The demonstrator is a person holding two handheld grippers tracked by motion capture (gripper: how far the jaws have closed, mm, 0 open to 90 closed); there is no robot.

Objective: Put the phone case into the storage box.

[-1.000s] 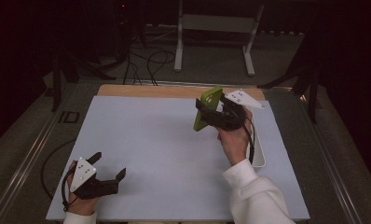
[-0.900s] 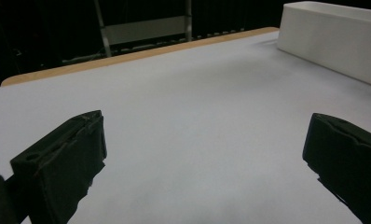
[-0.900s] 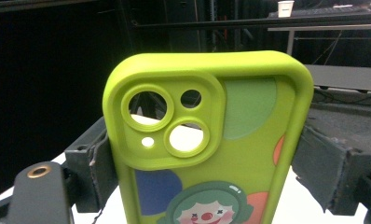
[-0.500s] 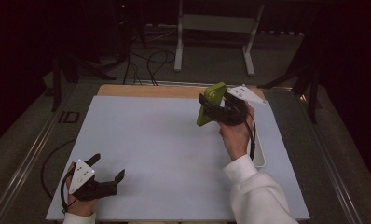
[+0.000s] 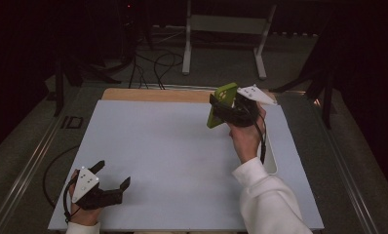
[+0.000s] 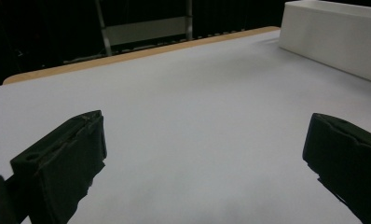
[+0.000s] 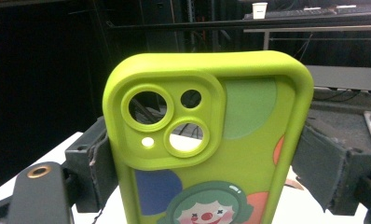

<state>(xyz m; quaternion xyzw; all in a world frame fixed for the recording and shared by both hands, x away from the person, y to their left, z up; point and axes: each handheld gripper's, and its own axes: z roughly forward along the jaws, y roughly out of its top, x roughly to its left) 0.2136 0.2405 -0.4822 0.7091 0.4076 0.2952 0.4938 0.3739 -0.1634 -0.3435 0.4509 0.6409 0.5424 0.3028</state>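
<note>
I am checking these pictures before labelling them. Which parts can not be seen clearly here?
- Lower part of the green phone case: cut off by the bottom edge of the right gripper view.
- Case's printed side in the high view: too small, partly behind the right gripper.
- White box: cut by the left gripper view's edge.
- Room behind the table: too dark.

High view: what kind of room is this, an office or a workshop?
Probably a lab or recording studio set up for handling demos, not an office. A bare white table sits in a dark room with loose cables on the floor, and a person holds a right gripper shut on a green phone case.
</note>
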